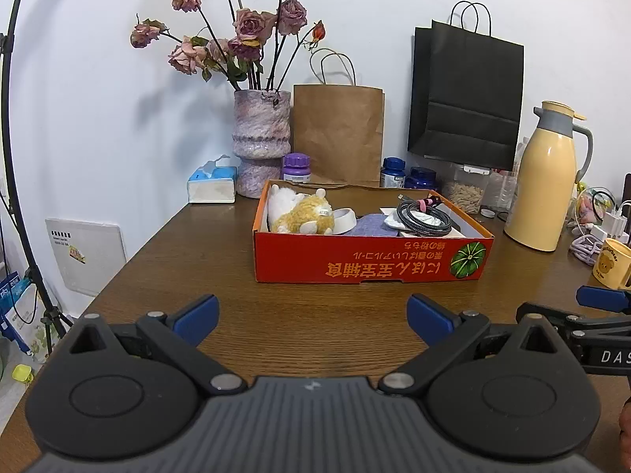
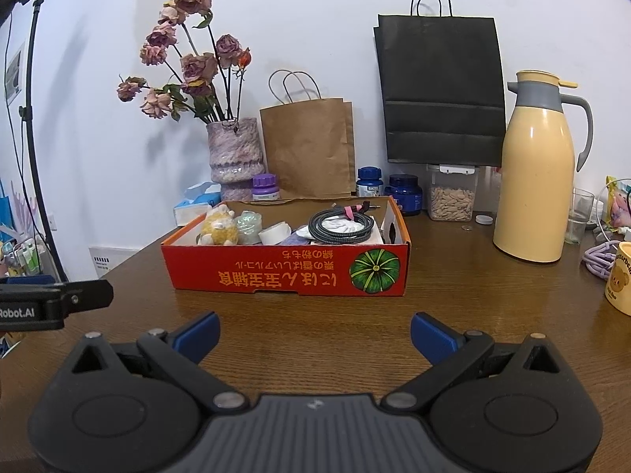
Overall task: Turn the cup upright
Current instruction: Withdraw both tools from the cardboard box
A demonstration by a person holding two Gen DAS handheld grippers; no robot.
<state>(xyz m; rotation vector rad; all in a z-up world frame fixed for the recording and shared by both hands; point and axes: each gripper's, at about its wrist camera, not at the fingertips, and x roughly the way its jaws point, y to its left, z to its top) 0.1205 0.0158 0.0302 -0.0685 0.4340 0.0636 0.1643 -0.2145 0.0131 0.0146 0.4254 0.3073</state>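
Behind red box [image 2: 288,272], possibly glass [image 2: 579,216].

Left gripper [image 1: 312,317] gapes over table [image 1: 221,260]; cup [image 1: 611,262] seemingly upright.

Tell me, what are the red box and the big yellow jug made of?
The red box looks like printed cardboard: thin folded walls with a brown raw edge along the top. The yellow jug looks like smooth, slightly glossy plastic or painted metal, judging by its soft shine; its grey collar and handle look like plastic.
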